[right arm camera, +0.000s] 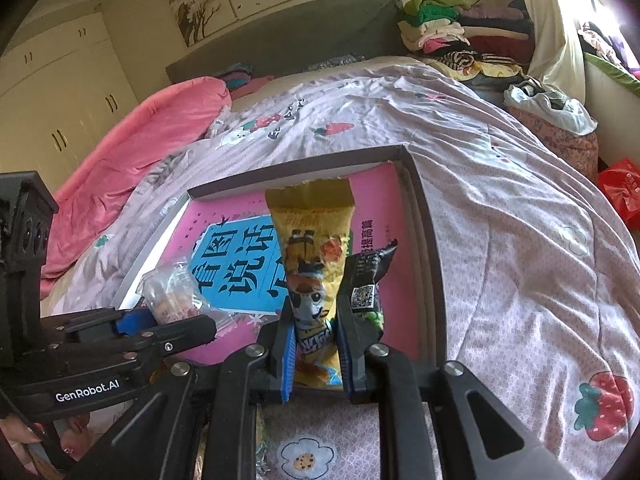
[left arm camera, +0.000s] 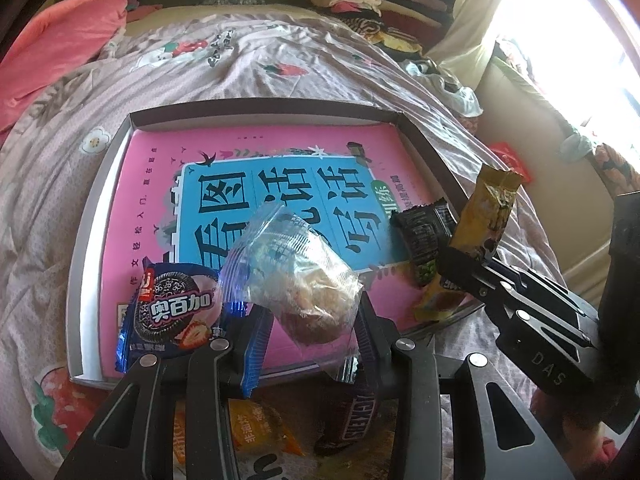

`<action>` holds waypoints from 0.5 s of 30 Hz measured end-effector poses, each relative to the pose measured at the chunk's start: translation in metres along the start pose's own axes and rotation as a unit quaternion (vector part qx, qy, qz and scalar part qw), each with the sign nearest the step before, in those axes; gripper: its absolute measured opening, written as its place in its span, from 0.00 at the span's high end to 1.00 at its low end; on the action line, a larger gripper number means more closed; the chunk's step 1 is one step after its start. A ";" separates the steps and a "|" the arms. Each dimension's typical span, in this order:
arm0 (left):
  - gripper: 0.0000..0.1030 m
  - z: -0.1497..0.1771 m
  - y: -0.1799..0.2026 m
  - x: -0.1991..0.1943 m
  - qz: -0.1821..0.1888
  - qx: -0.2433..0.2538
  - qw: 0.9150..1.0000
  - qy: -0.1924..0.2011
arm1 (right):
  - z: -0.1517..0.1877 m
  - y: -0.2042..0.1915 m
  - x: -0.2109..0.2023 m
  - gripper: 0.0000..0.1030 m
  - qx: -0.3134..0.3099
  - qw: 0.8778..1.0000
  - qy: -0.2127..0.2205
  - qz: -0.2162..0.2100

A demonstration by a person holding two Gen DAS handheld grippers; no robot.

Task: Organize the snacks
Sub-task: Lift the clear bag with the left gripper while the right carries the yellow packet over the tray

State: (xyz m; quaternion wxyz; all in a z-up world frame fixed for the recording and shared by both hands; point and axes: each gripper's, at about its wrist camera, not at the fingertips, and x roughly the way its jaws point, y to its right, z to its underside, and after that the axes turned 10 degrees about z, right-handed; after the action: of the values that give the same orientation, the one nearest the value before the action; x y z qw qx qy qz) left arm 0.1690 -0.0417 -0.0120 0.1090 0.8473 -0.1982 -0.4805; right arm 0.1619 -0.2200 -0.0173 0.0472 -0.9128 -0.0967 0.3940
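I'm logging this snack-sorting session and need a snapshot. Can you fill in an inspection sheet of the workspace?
Surface: bed quilt with a shallow box holding a pink book.
Job's things: Oreo pack and black packet in the box.
Clutter: more snacks near the box's front edge.
Grippers: left gripper shut on clear cake pack; right gripper shut on yellow bar.
Cables: nothing seen.
Surroundings: clothes pile, wardrobe.

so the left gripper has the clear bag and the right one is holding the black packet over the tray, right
Not quite. The right gripper is shut on the yellow packet, as the right wrist view shows; the black packet lies beside it in the tray. The left gripper does have the clear bag.
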 end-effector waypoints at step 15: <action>0.58 0.000 0.001 0.001 0.000 0.000 1.000 -0.005 | 0.004 0.000 0.003 0.78 0.007 1.000 -0.014 -0.007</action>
State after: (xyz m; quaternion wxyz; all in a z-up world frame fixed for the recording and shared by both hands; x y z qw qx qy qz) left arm 0.1689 -0.0429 -0.0127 0.1075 0.8448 -0.1989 -0.4850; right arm 0.1607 -0.2197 -0.0219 0.0548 -0.9061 -0.1015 0.4069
